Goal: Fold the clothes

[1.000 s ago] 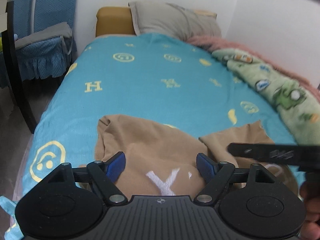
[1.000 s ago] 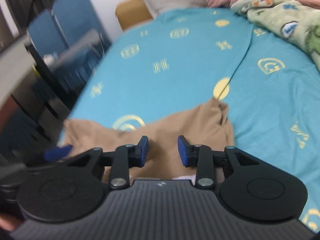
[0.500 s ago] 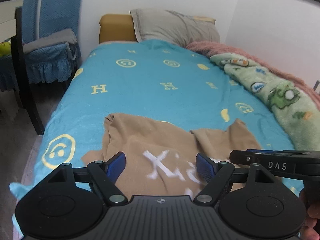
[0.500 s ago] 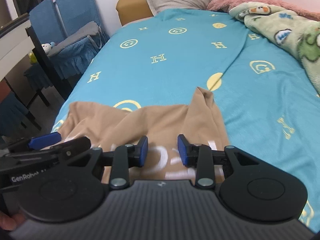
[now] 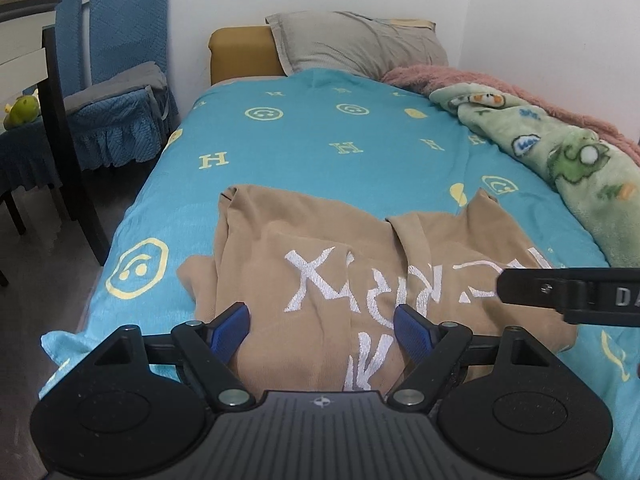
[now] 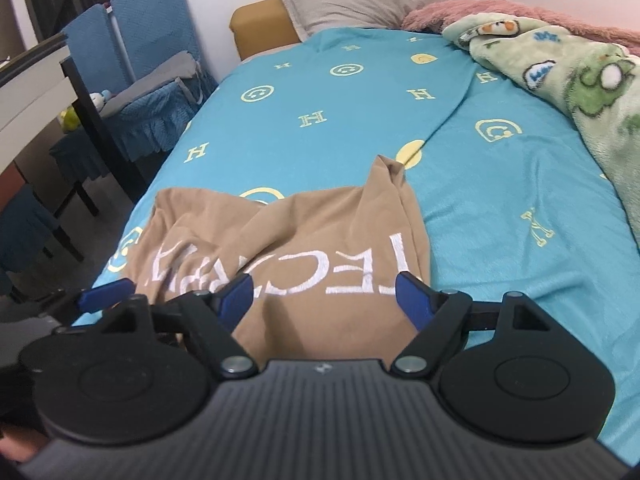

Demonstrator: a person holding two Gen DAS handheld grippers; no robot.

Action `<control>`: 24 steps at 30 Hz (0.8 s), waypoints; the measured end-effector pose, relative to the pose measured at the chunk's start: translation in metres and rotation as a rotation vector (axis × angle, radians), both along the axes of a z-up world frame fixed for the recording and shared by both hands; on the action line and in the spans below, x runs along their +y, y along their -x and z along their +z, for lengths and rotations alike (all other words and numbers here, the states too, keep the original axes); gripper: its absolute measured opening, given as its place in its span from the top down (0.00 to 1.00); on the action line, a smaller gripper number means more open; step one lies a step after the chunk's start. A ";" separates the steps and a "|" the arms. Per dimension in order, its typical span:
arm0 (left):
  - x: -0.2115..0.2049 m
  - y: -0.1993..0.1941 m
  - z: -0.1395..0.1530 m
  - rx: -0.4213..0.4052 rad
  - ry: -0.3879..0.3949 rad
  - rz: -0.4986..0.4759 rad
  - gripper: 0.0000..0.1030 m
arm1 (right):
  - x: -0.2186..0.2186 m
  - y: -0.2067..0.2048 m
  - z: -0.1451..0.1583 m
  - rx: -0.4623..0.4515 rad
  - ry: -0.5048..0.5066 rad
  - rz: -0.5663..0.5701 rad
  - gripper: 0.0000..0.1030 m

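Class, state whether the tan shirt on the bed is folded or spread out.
Spread out but rumpled: the tan shirt lies open on the bed, lettering showing, creases running across it.

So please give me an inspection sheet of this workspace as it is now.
Surface: bed with turquoise cover.
Job's things: tan shirt, rumpled, white lettering up, near the foot edge.
Clutter: green blanket, pink blanket, pillow.
Grippers: left gripper and right gripper, jaws open above the shirt, holding nothing.
Cables: nothing seen.
Surroundings: blue chairs, white walls.
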State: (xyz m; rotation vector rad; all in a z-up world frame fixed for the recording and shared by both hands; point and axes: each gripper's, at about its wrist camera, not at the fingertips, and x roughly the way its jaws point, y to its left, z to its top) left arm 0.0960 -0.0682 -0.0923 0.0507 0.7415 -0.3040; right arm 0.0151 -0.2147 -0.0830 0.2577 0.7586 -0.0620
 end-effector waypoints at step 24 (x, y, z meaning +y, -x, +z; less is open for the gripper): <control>0.000 -0.005 -0.002 0.030 0.031 0.025 0.19 | -0.034 0.020 -0.021 0.086 -0.374 -0.233 0.23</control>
